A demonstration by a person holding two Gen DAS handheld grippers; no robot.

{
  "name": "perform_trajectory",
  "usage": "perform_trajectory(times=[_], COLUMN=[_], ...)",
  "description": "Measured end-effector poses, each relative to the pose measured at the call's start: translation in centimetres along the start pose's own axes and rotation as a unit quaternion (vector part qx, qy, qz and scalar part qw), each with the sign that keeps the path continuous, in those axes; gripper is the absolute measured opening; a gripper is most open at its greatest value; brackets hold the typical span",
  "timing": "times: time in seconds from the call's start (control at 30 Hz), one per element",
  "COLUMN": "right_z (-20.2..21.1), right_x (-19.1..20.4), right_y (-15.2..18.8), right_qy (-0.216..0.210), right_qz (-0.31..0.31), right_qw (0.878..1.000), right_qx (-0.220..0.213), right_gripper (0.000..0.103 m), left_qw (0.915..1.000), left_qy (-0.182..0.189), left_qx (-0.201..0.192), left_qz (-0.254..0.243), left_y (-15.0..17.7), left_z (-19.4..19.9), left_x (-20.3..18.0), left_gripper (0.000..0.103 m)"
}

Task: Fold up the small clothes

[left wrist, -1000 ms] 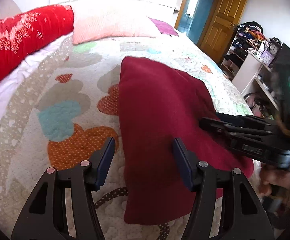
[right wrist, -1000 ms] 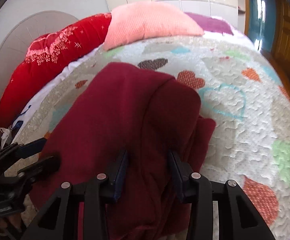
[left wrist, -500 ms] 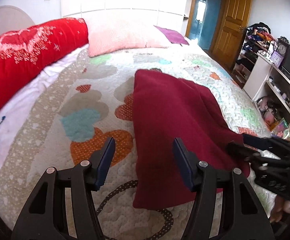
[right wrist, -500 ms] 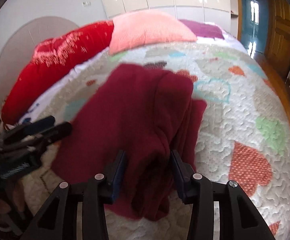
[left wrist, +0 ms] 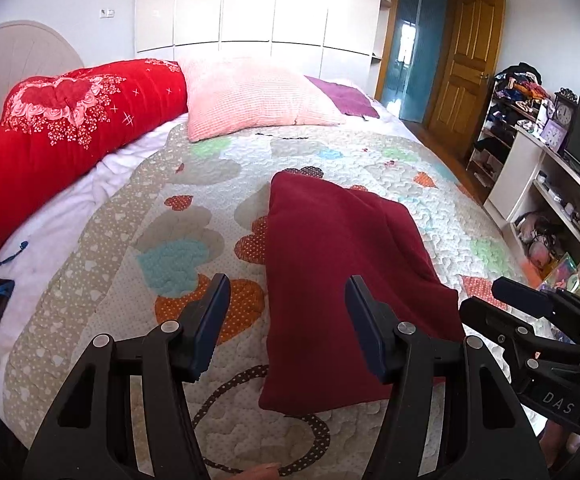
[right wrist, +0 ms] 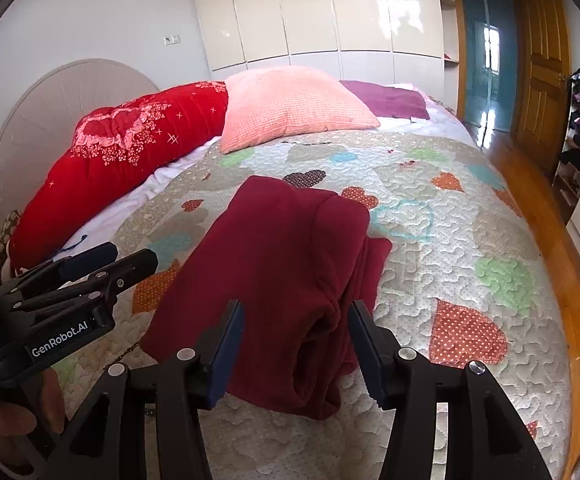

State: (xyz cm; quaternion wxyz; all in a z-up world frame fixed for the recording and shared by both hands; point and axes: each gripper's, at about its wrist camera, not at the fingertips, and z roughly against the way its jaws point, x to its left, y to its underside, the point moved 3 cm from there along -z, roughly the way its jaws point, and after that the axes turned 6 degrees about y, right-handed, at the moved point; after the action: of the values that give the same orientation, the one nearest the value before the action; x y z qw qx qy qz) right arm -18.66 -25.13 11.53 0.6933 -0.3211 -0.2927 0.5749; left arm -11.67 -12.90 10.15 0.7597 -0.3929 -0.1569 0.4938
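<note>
1. Left wrist view: a folded maroon garment (left wrist: 341,280) lies on the heart-patterned quilt (left wrist: 138,240) of a bed, well short of the pink pillow (left wrist: 254,100).
2. The left hand-held gripper (left wrist: 286,316) hangs released over the garment's near left edge, gripping nothing.
3. The right hand-held gripper (right wrist: 295,334) hangs above the garment's near end (right wrist: 286,280), jaws opening, pads clear of the cloth.

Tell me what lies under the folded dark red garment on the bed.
The dark red garment rests on the heart-patterned quilt. At its right edge its own folded layers show stacked. Whatever quilt pattern or small item sits beneath its middle is covered and cannot be seen.
</note>
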Motion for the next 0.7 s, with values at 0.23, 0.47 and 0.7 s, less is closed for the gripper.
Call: perform_trajectory(times=[0.23,0.47,0.7], right_z=[-0.5,-1.0,-1.2], right_x=[0.0,0.0,0.2], right_y=[0.2,0.1,0.2], right_qy=[-0.001,-0.006,-0.011], right_qz=[-0.005,-0.010,-0.012], right_qw=[1.000,1.000,1.000], right_qx=[0.009,0.013,0.017], right_gripper=[0.052,0.052,0.052], left_qw=[1.0000,0.9999,0.9999], left_qy=[-0.002,-0.006,-0.006], left_qx=[0.005,0.006,0.010], left_qz=[-0.005,-0.007,-0.009], left_y=[0.3,0.3,0.4], left_z=[-0.3,-0.5,-0.8], left_x=[-0.2,-0.2,-0.3], left_gripper=[0.060,0.060,0.060])
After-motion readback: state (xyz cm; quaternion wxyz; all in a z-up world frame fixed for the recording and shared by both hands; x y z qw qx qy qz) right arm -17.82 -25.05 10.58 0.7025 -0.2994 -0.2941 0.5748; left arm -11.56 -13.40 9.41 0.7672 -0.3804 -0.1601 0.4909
